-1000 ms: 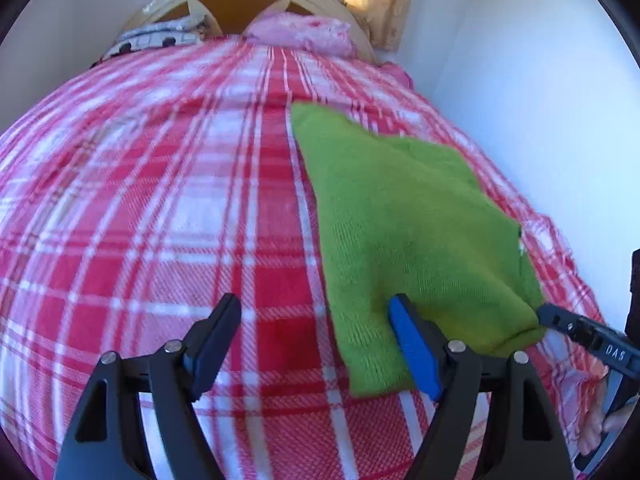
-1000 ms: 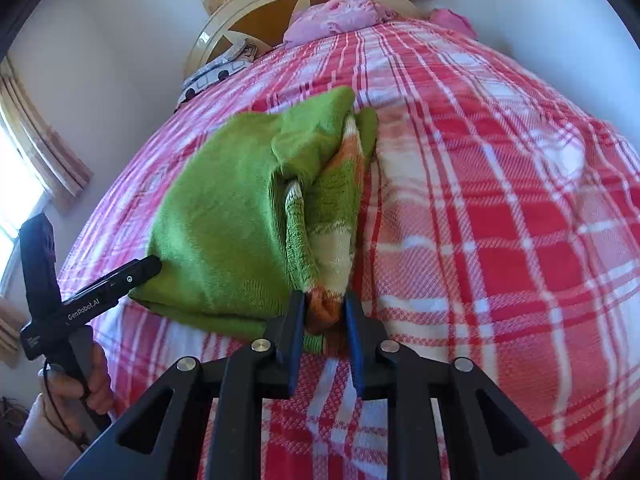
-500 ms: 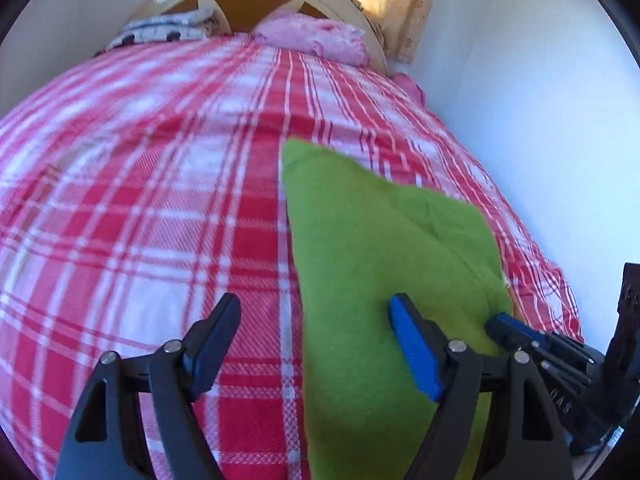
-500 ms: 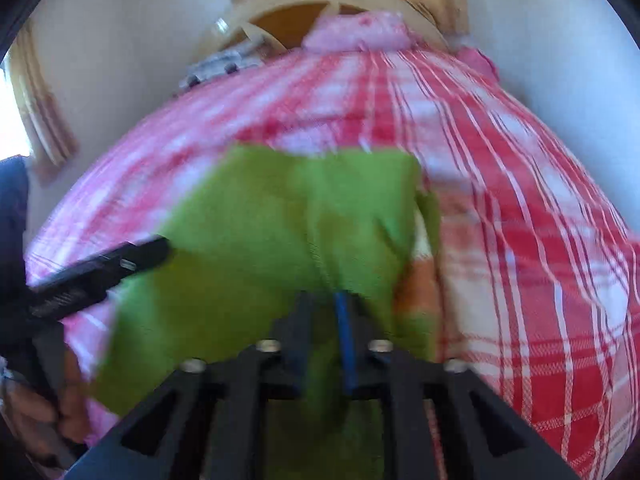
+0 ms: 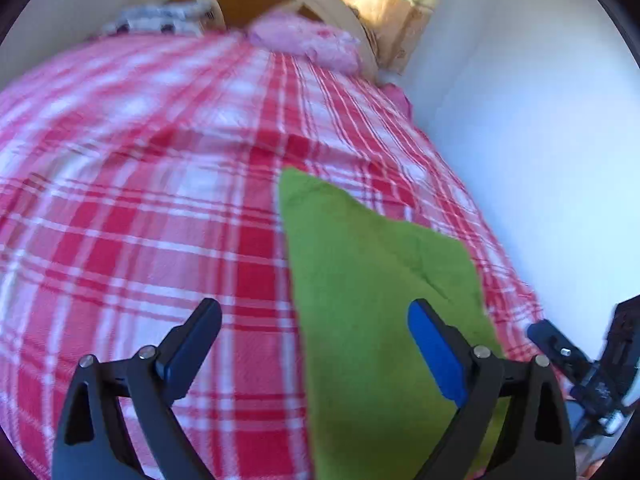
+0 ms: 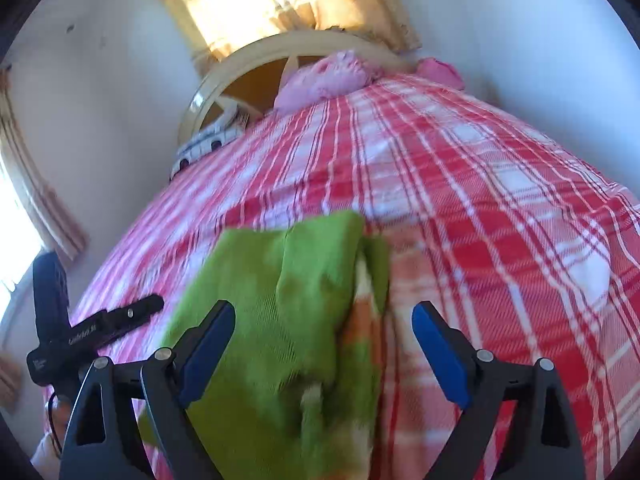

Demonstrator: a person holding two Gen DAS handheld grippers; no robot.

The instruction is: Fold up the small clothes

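Green garment (image 6: 296,320) on bed (image 6: 480,200) (folded)

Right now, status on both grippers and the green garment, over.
Left gripper open, empty. Right gripper, jaws just opened, let go of the green garment. Garment lies folded on the plaid bedspread. Nothing in the way.

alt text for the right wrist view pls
The right gripper, jaws open after just releasing, hovers over a folded green knit garment lying on a red and white plaid bedspread. The left gripper shows at left.
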